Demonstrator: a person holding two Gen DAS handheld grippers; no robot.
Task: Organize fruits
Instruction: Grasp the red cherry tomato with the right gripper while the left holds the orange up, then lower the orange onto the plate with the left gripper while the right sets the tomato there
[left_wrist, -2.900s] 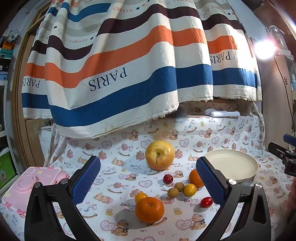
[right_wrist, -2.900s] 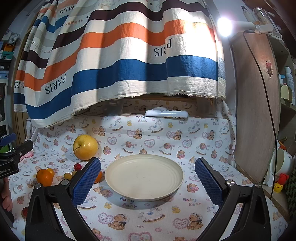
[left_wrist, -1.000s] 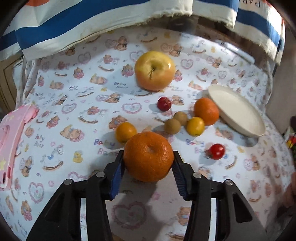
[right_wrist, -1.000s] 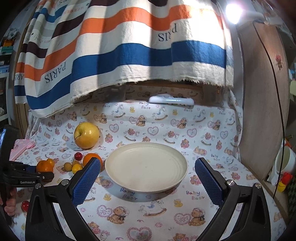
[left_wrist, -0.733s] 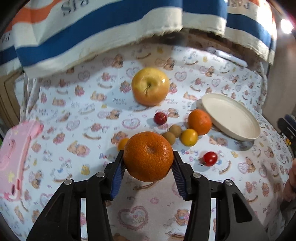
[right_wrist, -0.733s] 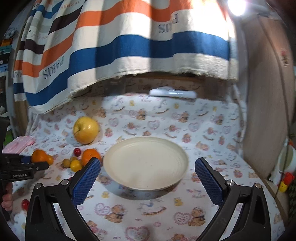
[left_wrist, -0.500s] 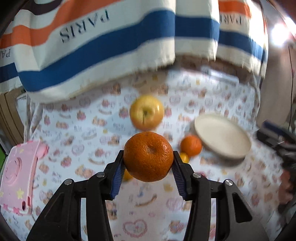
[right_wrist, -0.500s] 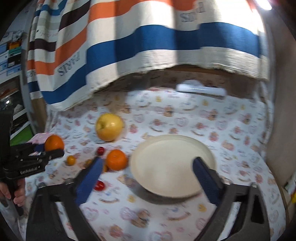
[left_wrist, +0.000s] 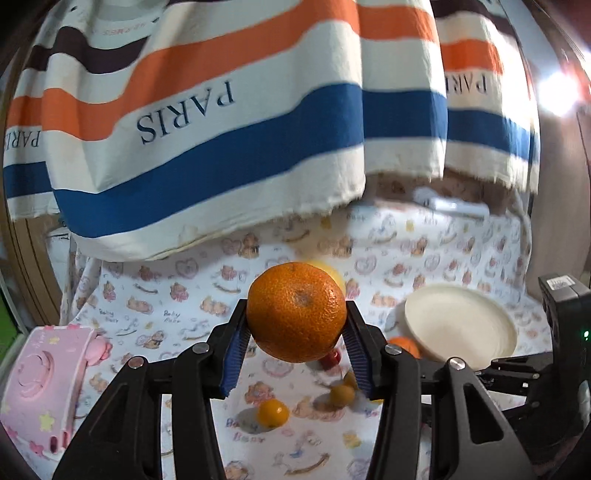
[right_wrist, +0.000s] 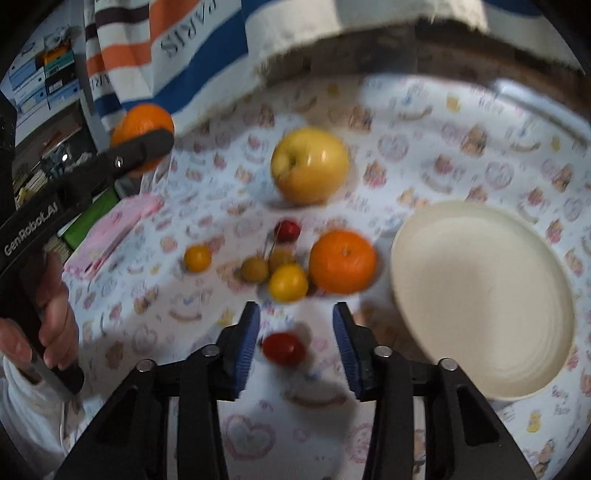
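since a moment ago the left gripper (left_wrist: 296, 363) has lifted the mandarin (left_wrist: 296, 312) clear of the printed cloth (left_wrist: 177, 295), and the right gripper (right_wrist: 295, 345) has swung off the cream plate (right_wrist: 484, 295) and dipped toward the loose fruit, its jaws having just been closing with the red cherry tomato (right_wrist: 283, 349) between them. the left blue pads pinch the mandarin at its widest girth, one on each flank, and it hangs above the table in front of the striped curtain (left_wrist: 221, 129). the right pads stand a little off the tomato on both sides, so nothing is gripped there yet, though blur makes the gap hard to judge.

the mandarin looks firm but yielding, with a pebbled skin that should grip well; holding it across the middle seems sound. the tomato is likely light, smooth and easily burst, so a gentle squeeze across its middle is wanted, or it may squirt out. on the cloth lie a yellow apple (right_wrist: 310, 164), a second mandarin (right_wrist: 342, 261) just beside the plate, and small yellow fruits (right_wrist: 288, 282).
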